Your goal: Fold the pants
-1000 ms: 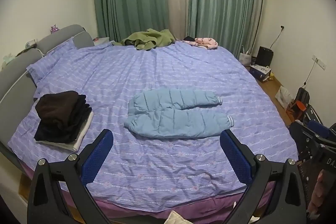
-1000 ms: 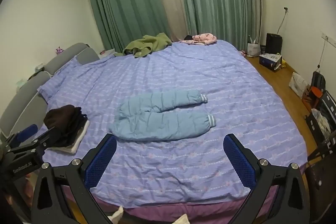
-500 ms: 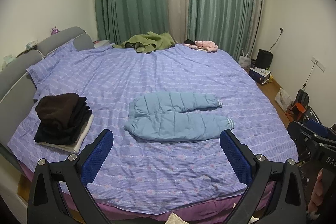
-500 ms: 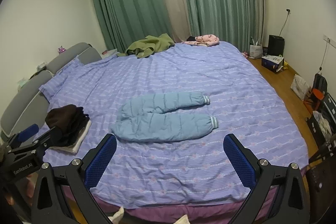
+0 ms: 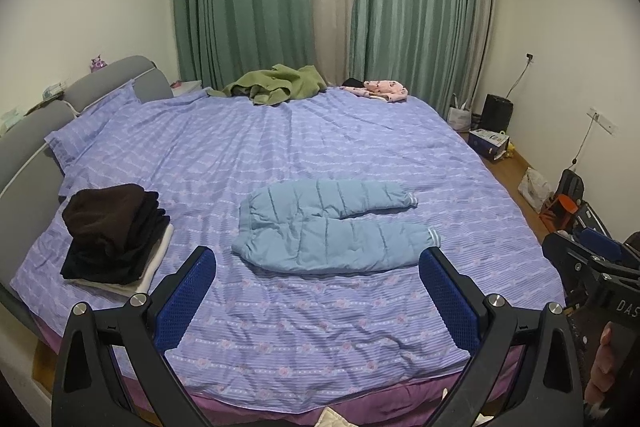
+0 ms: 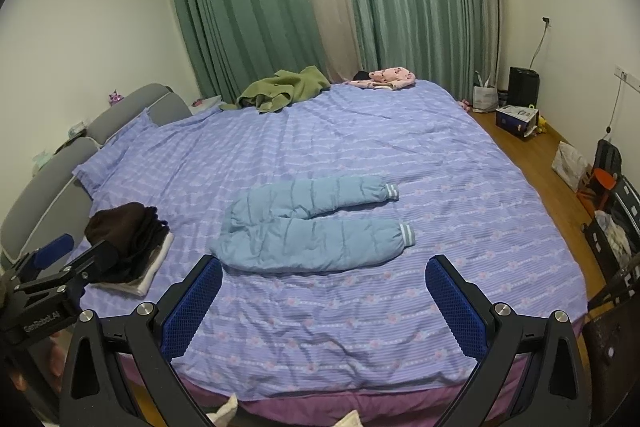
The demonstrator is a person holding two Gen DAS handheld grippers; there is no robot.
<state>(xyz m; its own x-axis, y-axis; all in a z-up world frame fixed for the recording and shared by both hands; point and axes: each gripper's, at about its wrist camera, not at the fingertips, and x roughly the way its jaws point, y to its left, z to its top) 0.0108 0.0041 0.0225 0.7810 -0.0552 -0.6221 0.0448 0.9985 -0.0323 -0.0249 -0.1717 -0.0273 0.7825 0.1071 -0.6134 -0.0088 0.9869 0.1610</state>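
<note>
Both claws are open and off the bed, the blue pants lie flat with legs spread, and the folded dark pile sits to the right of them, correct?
Not quite. In the left wrist view the folded dark pile sits left of the blue pants, near the headboard. The rest holds: left claw and right claw open, off the bed.
</note>
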